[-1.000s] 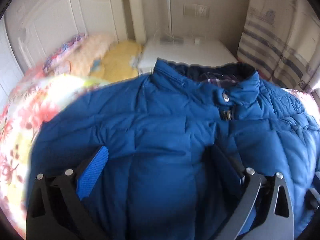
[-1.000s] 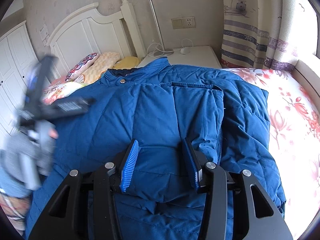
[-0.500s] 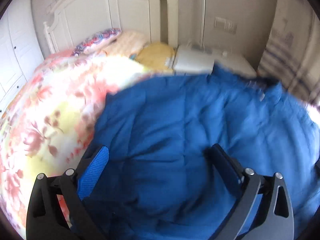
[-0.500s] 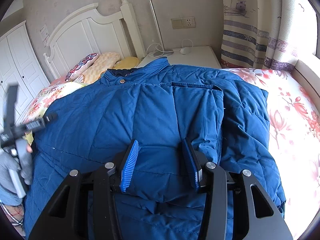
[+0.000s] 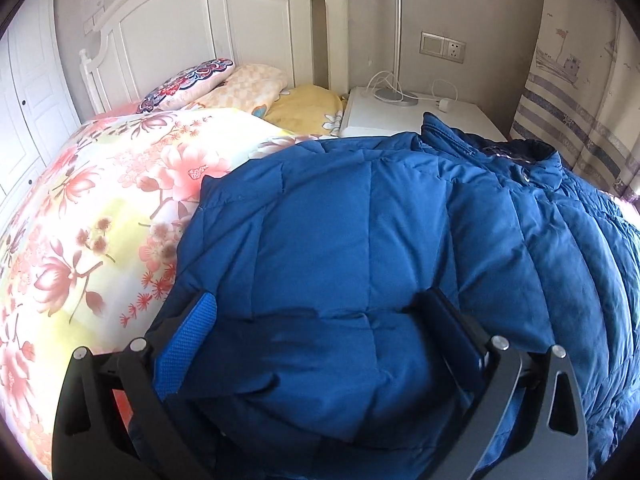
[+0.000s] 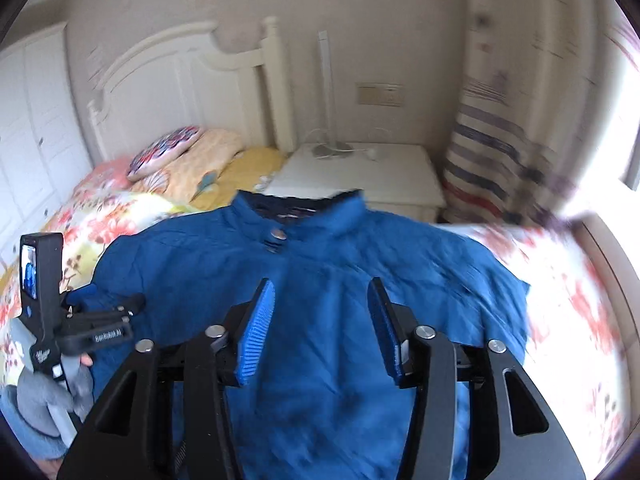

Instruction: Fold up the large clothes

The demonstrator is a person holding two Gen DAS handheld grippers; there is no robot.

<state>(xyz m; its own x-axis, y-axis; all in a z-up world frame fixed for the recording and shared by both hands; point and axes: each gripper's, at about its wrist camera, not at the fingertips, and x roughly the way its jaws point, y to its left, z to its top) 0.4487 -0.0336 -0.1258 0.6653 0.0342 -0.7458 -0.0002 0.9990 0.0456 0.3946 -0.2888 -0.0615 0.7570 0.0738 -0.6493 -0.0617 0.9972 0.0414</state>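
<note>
**Lying lengthwise on the bed, jacket points its collar to the nightstand**

The blue padded jacket [image 6: 320, 280] lies front-up on the floral bedspread [image 5: 100, 220]. Its long axis runs from the collar [image 6: 296, 212], at the far end near the white nightstand [image 6: 360, 168], down to the hem, which is close to both grippers and partly out of view. In the right wrist view the right side panel looks already turned over the middle, w/ a straight edge on that side; this view is blurred, so I am not sure of the detail.

The left gripper [image 5: 320, 320] sits over the jacket's left shoulder and sleeve part. Its fingers stand wide, on both sides of a puffy bulge of fabric; I cannot tell if the pads really press it.

The right gripper [image 6: 322, 328] hangs above the chest, approx. on the centre line. Its jaws are opening and nothing is between them; the fabric is below, apart.

So for the left-side fold I judge the left gripper is the nearer one, and the move goes across the long axis, toward the snap button [image 6: 278, 234].
</note>
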